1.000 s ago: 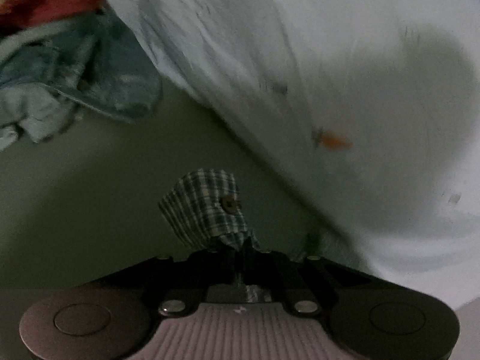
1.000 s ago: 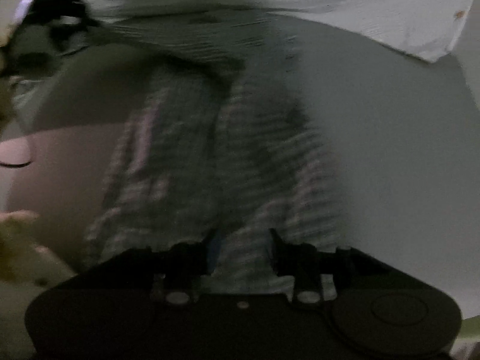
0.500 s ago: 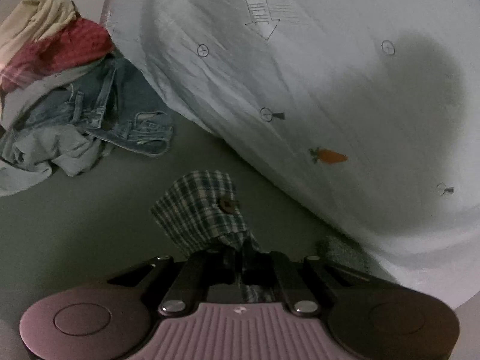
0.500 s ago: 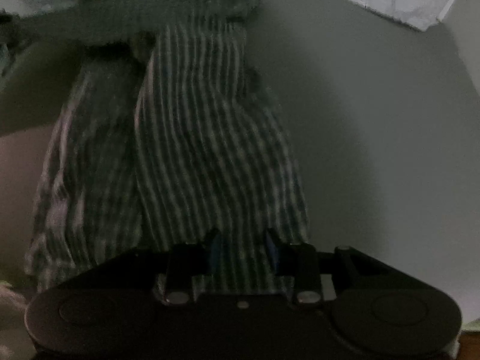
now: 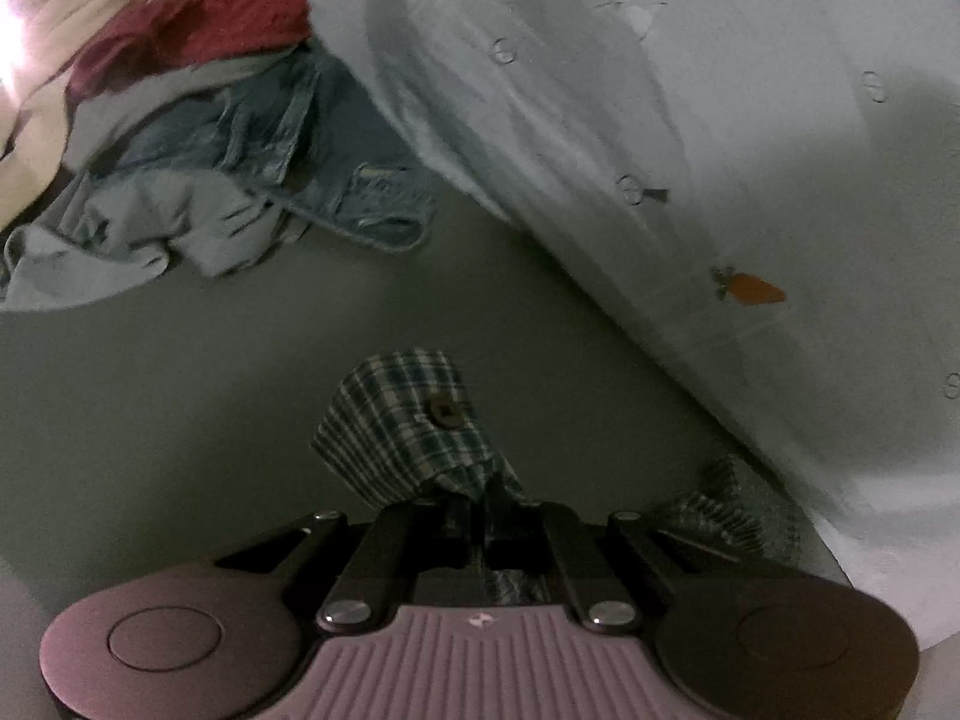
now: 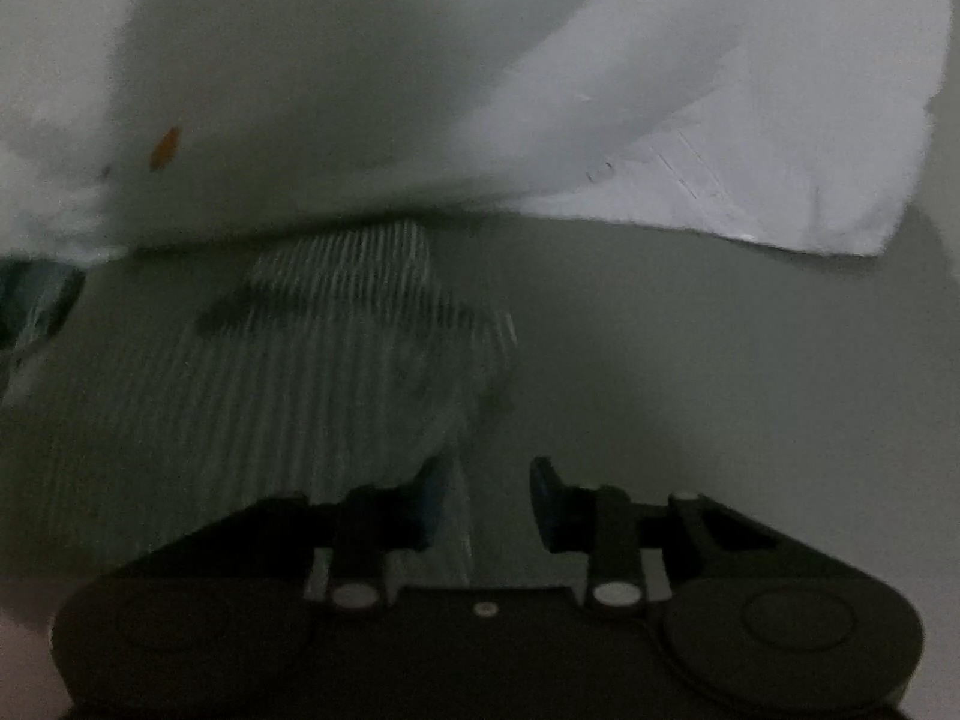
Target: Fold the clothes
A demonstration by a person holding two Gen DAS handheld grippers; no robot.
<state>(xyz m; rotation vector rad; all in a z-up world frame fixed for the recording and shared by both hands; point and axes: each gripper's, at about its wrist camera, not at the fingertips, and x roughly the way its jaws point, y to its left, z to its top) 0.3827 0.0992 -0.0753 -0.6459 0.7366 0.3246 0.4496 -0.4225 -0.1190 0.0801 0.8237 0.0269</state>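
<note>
A green and white plaid garment [image 5: 408, 426] with a brown button [image 5: 443, 411] bunches up in front of my left gripper [image 5: 483, 510], which is shut on its cloth. In the right wrist view the same plaid garment [image 6: 336, 354] lies spread on the grey surface, blurred. My right gripper [image 6: 489, 498] is open just over its near right edge, with one blue pad over the cloth. Whether the pads touch it is unclear.
A white cloth with carrot prints [image 5: 690, 150] covers the far right, and shows across the top of the right wrist view [image 6: 420, 90]. A pile of jeans and red and cream clothes [image 5: 198, 120] lies at the far left. Grey surface [image 6: 720, 360] lies beyond.
My right gripper has opened and the plaid garment, which hung in front of it, now lies on the surface. My left gripper keeps its hold and has shifted a little.
</note>
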